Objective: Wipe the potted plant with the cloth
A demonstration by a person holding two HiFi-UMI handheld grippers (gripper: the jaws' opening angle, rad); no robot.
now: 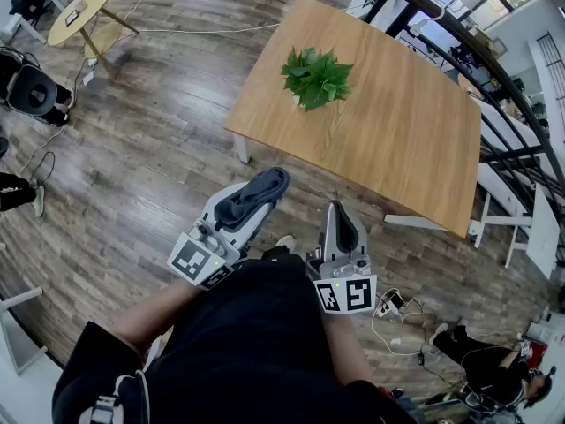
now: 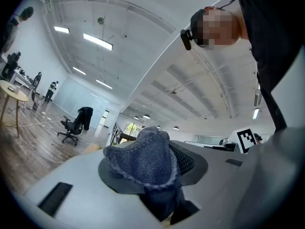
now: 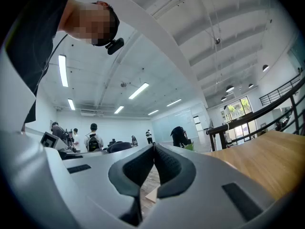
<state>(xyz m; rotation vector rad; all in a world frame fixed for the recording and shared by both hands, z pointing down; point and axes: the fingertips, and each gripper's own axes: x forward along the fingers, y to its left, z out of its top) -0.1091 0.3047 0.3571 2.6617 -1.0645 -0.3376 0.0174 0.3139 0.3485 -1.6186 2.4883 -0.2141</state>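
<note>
A light wooden worktop (image 1: pixel 388 140) on white legs stands on a dark plank floor (image 1: pixel 150 157), its surface bare except for the potted plant (image 1: pixel 316 78), which sits toward the far left corner with its green leaves spread over a small pale pot. Both grippers are held over the floor on the near side of the worktop, well apart from the plant. The left gripper (image 1: pixel 262 191) is clamped on a dark blue-grey cloth (image 2: pixel 143 161), which bunches up between and over its pads. The right gripper (image 1: pixel 340 212) holds nothing, its dark pads pressed together. Farther off on the left stands a small round yellow table (image 1: pixel 81 13), and a pale cable (image 1: pixel 203 31) runs across the boards from it toward the worktop. A black railing (image 1: pixel 494 69) slants along the right side of the room. The left gripper view shows a black office chair (image 2: pixel 71 126) by a glass wall under long ceiling lights (image 2: pixel 97 41). The right gripper view shows several people (image 3: pixel 93 138) standing far back.
</note>
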